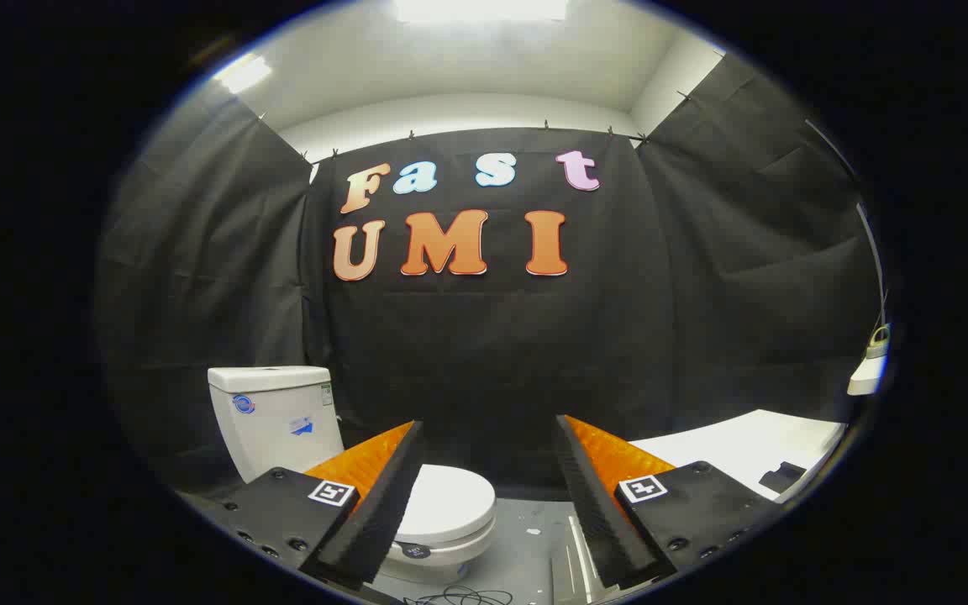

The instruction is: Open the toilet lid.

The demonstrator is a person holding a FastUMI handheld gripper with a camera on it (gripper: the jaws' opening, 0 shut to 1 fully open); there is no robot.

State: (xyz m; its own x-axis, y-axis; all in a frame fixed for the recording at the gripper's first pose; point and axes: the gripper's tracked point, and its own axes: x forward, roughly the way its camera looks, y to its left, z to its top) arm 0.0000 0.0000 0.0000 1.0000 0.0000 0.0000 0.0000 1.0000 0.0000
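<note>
Gripper (488,428) fingers spread wide w/ nothing btwn them, toilet (282,420) at lower left of frame beyond the left finger, its lid (449,500) down flat on the bowl, white table (744,445) at lower right.

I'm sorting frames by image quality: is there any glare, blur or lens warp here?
Gripper view: ceiling lights blow out to white; fisheye bends the walls and white table. The closed toilet lid is sharp and evenly lit, with the tank behind it. The open gripper fingers look crisp.
</note>
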